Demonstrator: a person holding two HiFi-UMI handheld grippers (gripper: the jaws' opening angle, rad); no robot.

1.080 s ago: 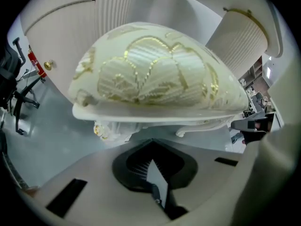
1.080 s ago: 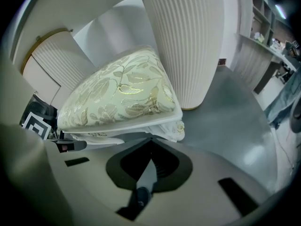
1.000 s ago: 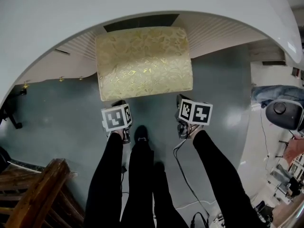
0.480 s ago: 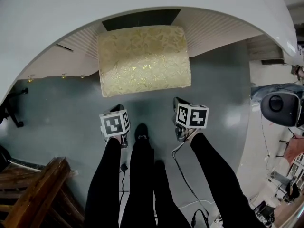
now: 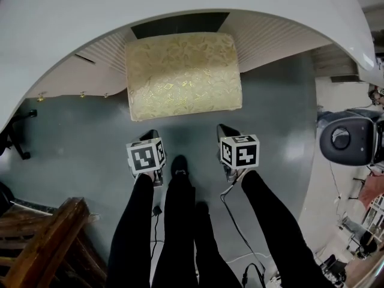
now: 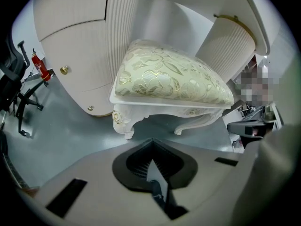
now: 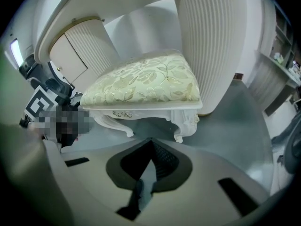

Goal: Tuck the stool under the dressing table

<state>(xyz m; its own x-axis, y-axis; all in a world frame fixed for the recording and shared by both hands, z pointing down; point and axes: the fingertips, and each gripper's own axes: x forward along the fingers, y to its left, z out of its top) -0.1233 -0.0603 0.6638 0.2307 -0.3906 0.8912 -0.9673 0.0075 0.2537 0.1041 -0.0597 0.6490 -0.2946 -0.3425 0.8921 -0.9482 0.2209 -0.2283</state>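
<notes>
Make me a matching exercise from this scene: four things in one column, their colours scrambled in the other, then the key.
Things:
1. stool cushion
2. dressing table
3. floor
4. wooden furniture

Colours:
A. grey
B. brown
C. pale gold, floral
D. white

Pairs: 1-C, 2-D, 3-A, 4-B

Black sleeves (image 5: 135,221), black trousers (image 5: 180,233) (black shoe (image 5: 178,168) too).

The stool (image 5: 183,74) has a sheeny floral cloth seat — glossy white base (dressing table (image 5: 120,11) smooth white).
</notes>
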